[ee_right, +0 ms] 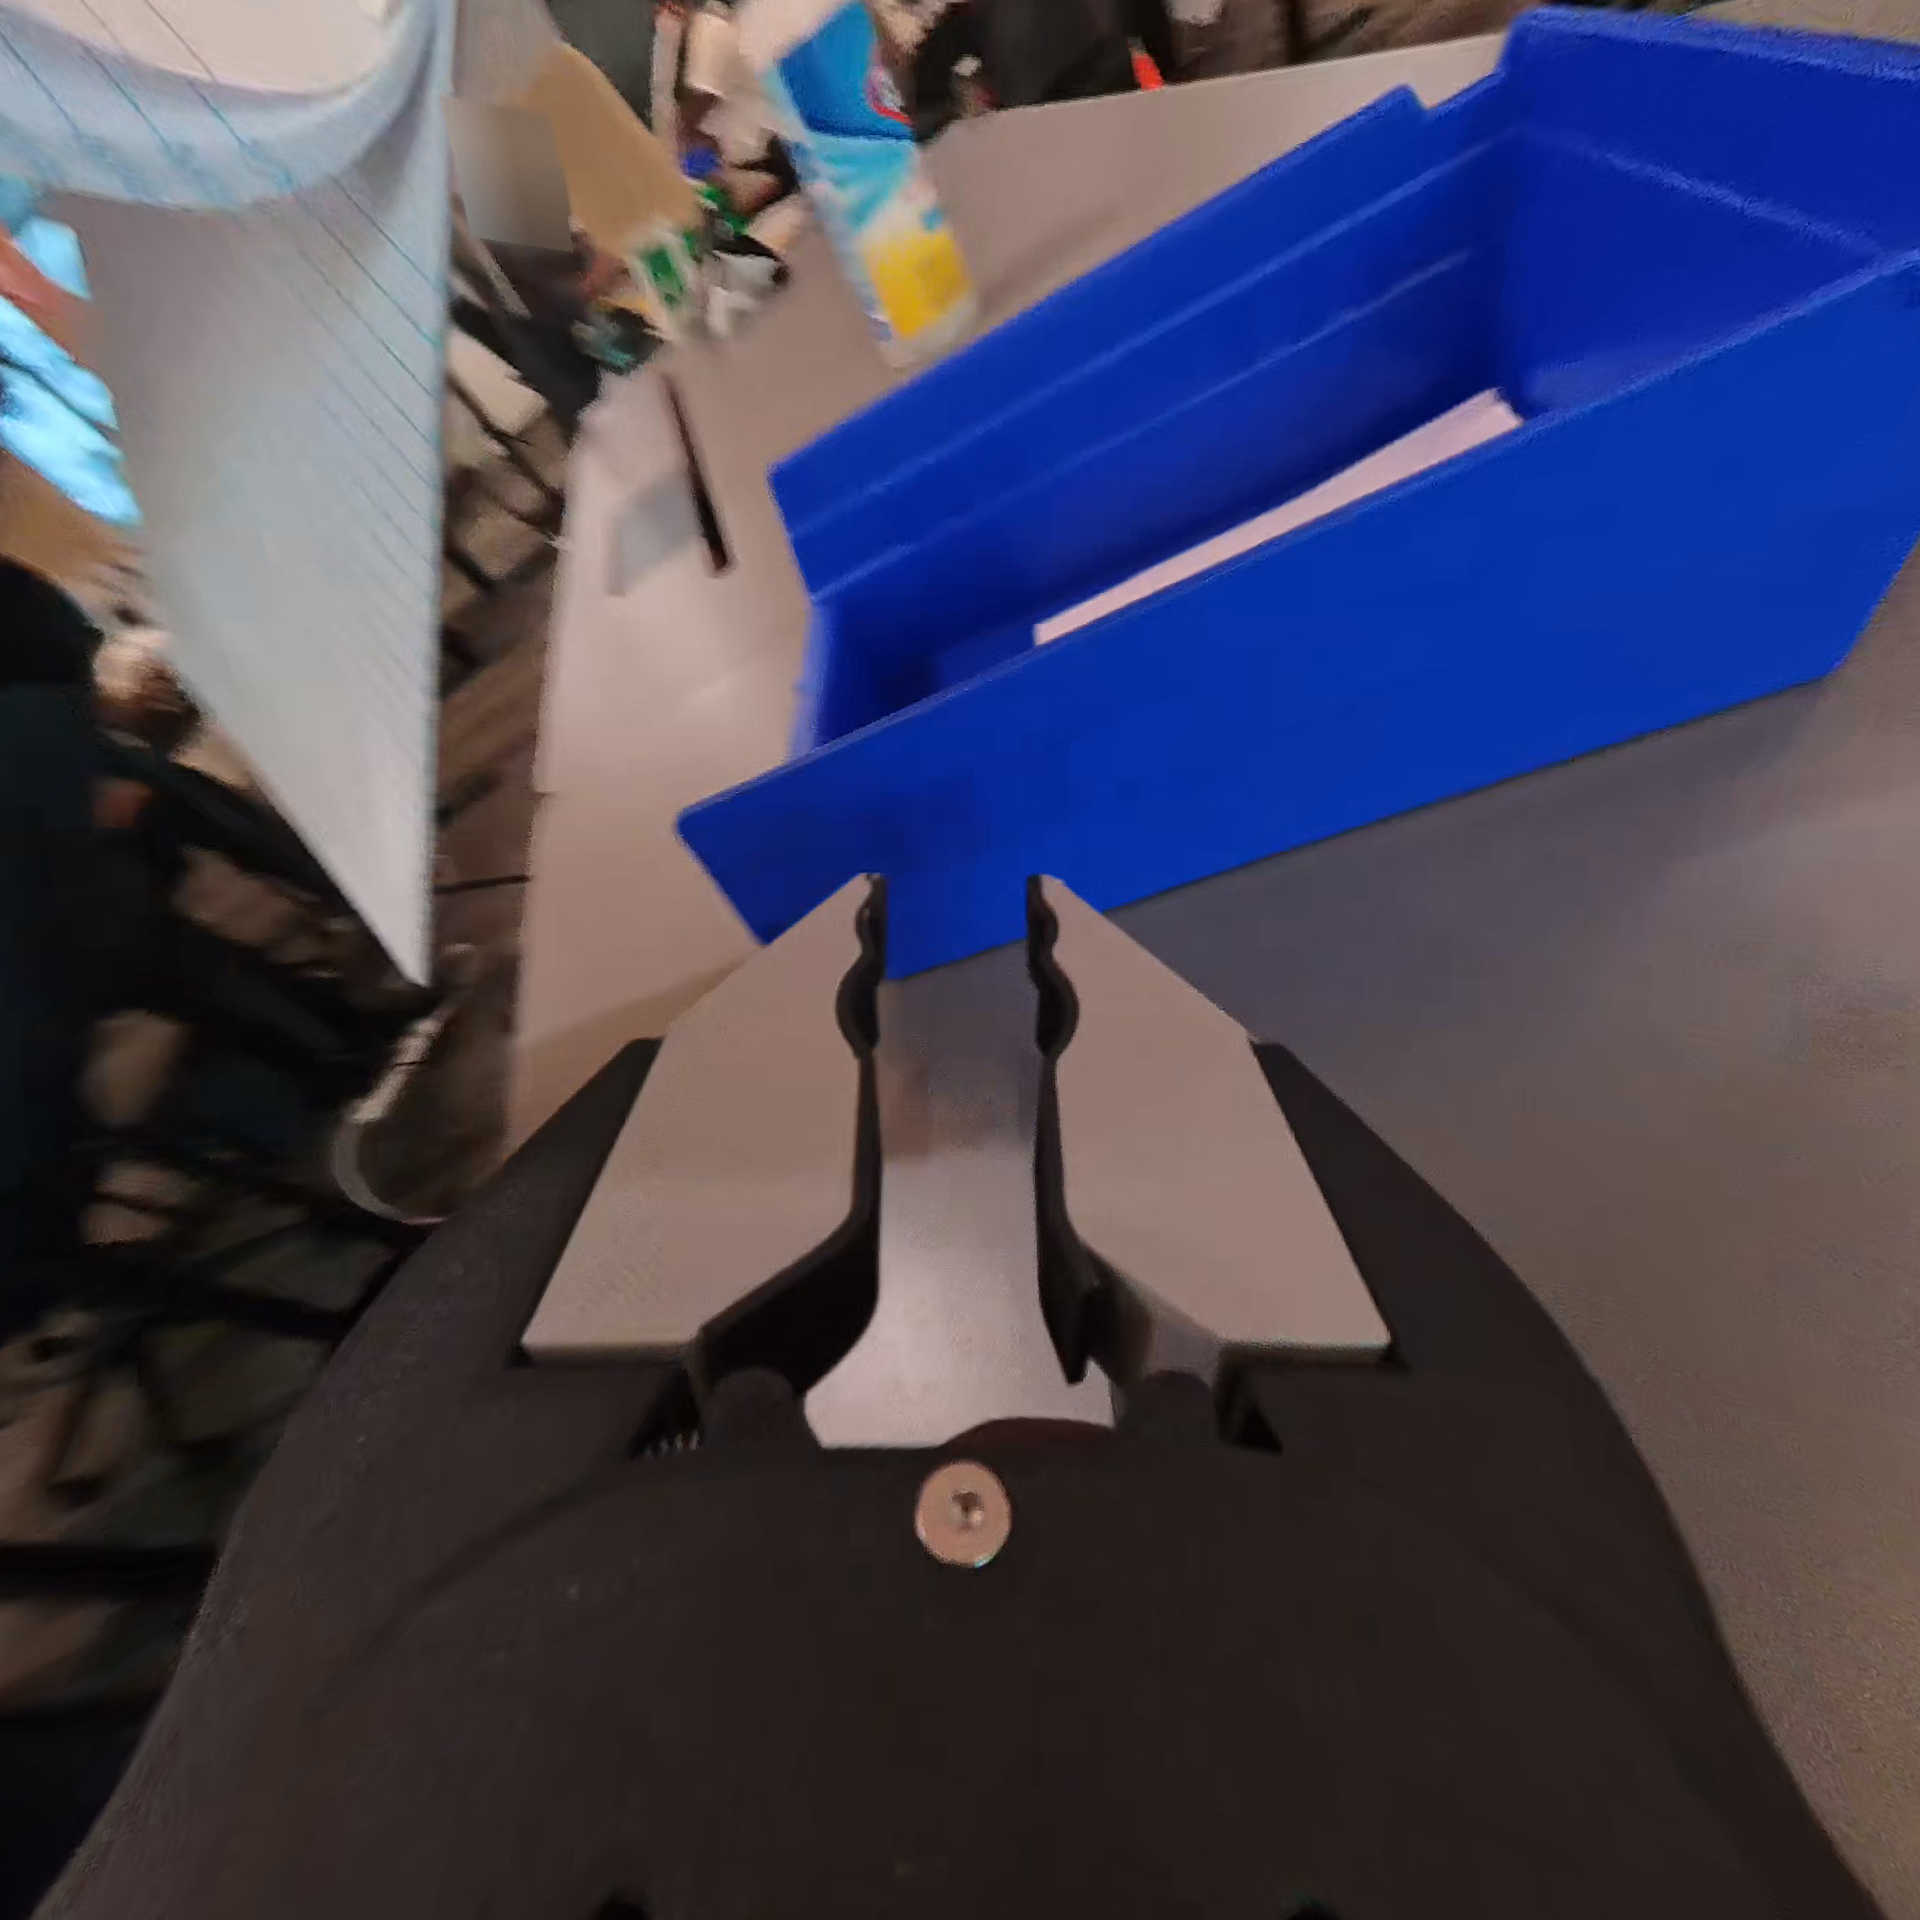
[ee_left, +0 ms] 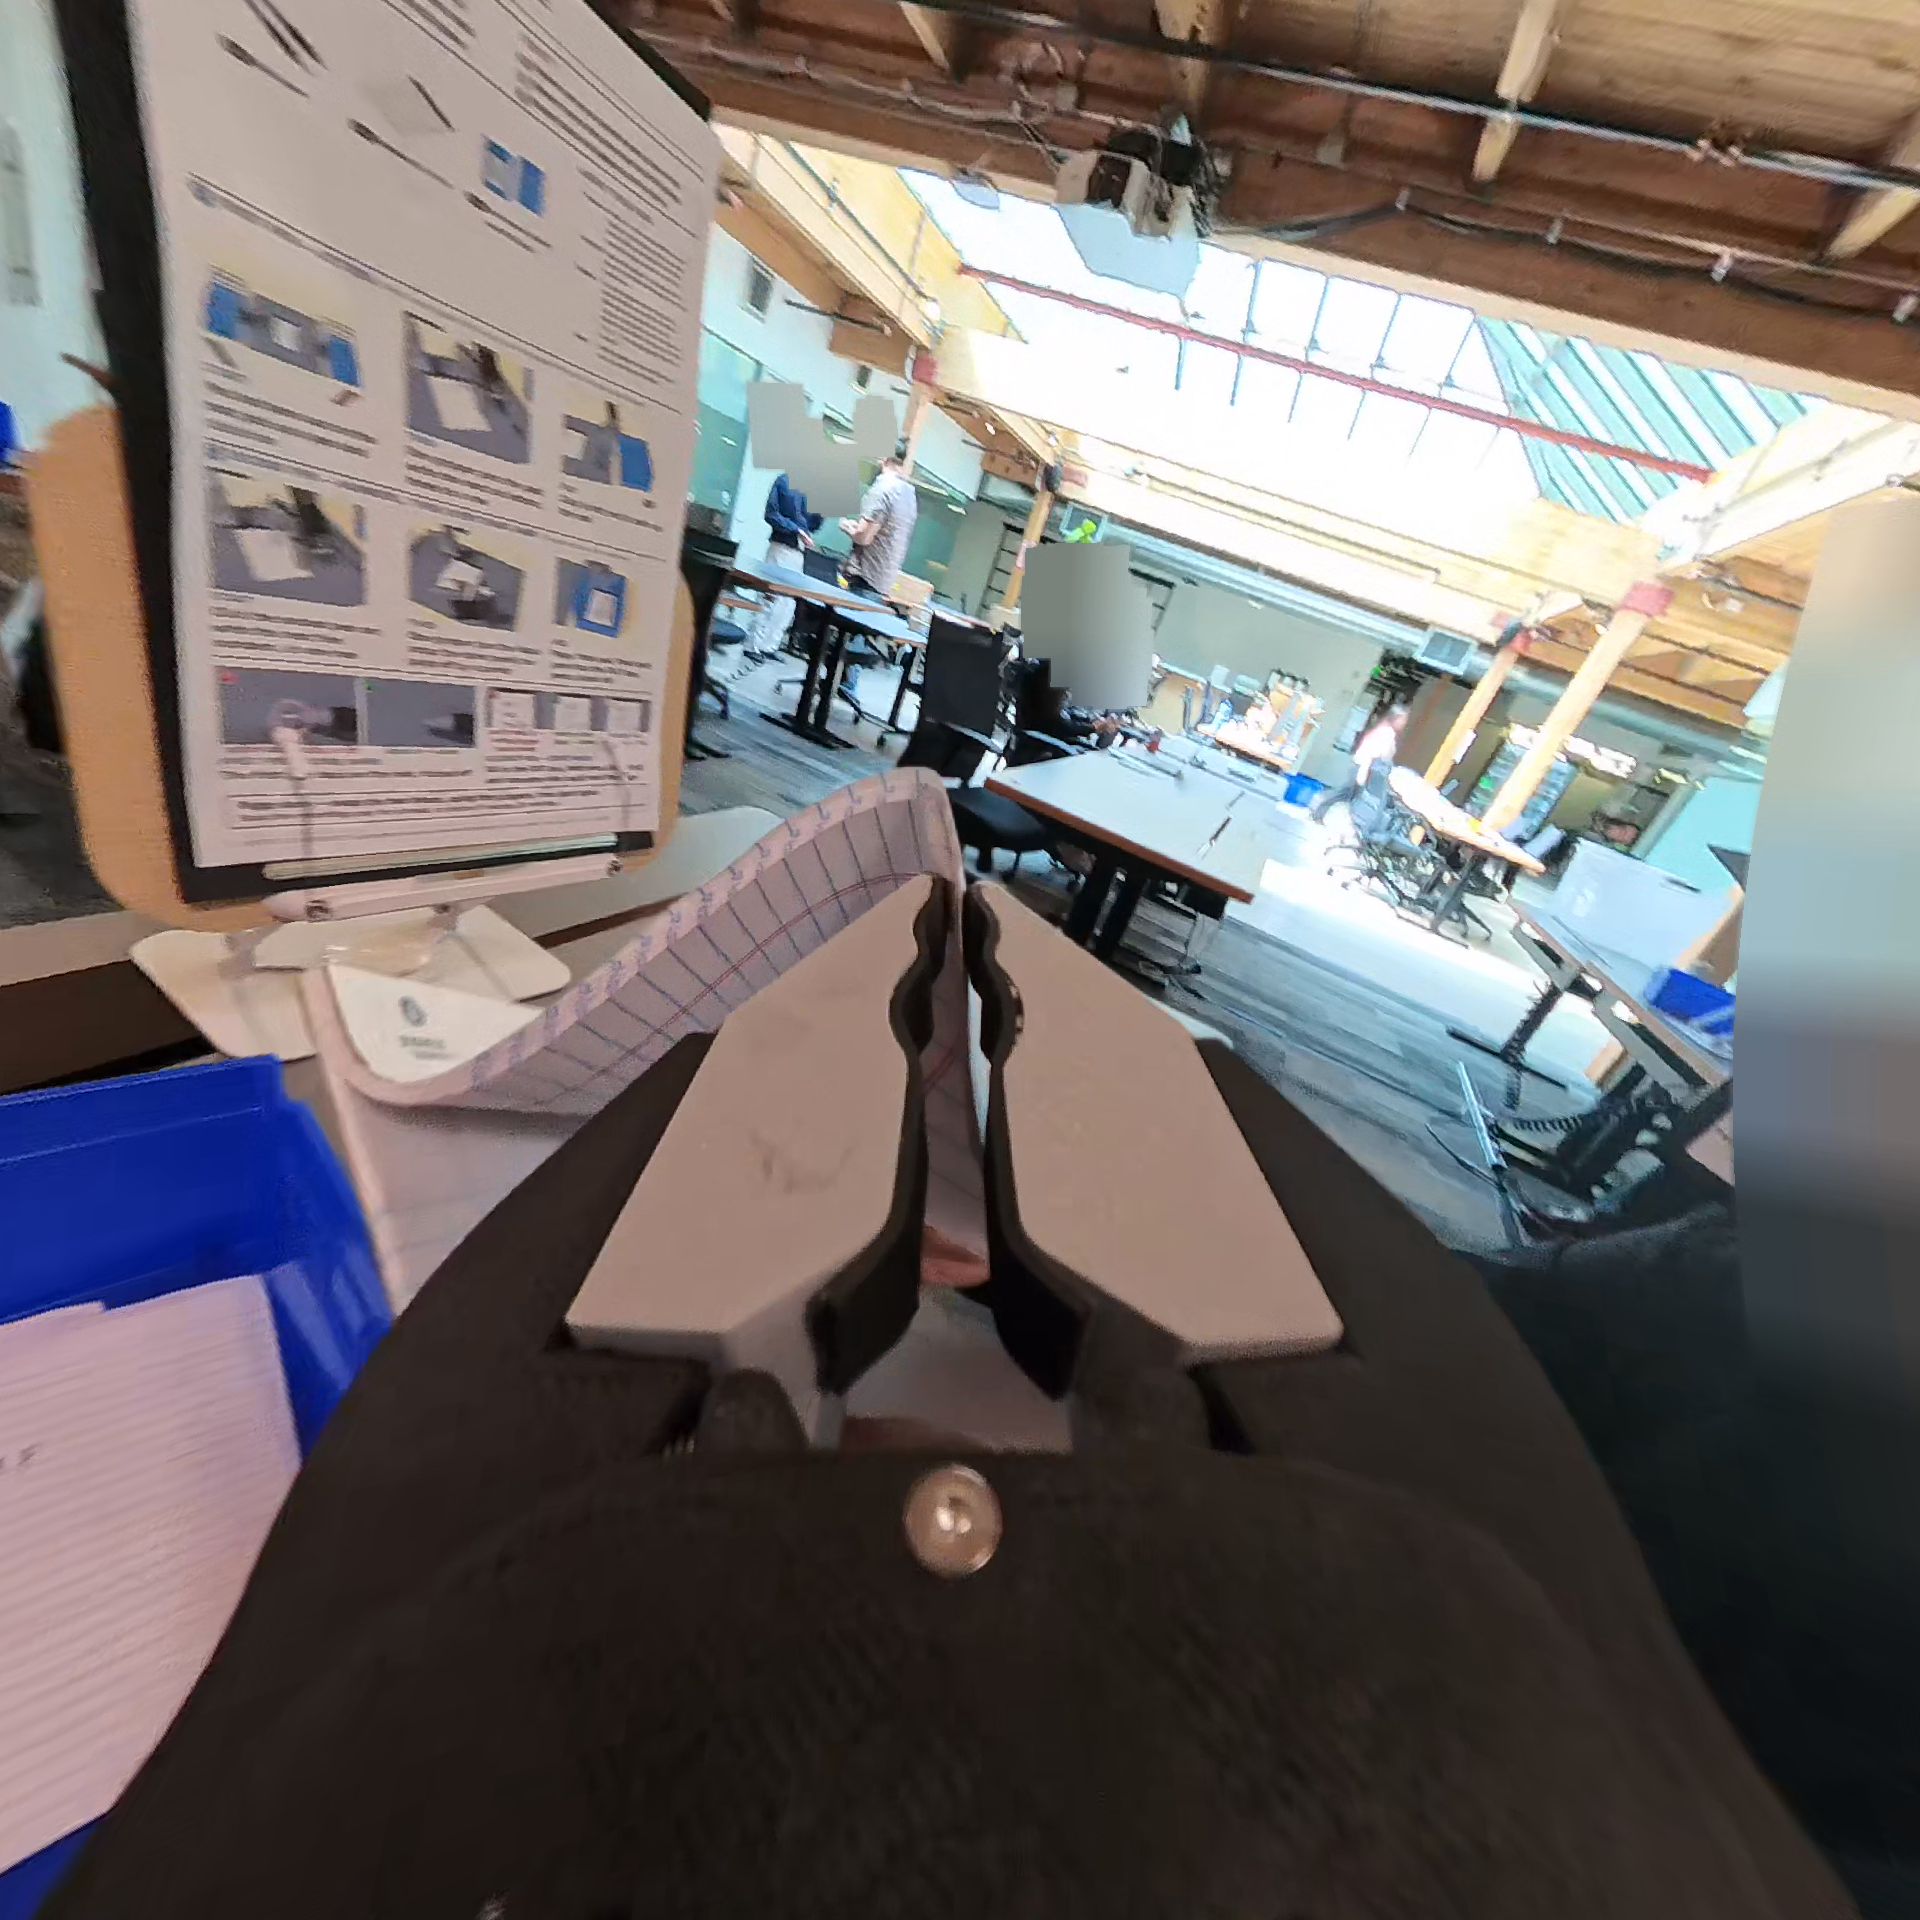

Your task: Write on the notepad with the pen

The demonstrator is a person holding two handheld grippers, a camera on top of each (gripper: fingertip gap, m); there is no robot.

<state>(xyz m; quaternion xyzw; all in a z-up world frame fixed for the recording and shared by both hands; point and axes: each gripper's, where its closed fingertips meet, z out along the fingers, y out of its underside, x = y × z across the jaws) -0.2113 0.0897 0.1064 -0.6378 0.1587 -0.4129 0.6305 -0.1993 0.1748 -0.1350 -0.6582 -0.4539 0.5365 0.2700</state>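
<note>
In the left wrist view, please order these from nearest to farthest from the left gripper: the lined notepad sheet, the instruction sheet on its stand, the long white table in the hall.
1. Lined white notepad sheet: pinched between the jaws of the left gripper.
2. Printed instruction sheet on its stand: upper left, behind the pad.
3. Long white table: right of centre, out in the hall.

Bin [ee_right: 1299, 727] on the table [ee_right: 1558, 1143], paper [ee_right: 1299, 520] inside it, pen [ee_right: 696, 478] beyond (on the tabletop), document stand [ee_left: 343, 935] behind.

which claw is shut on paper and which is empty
The left claw is shut on the curled notepad sheet; the right claw is open and empty.
</note>
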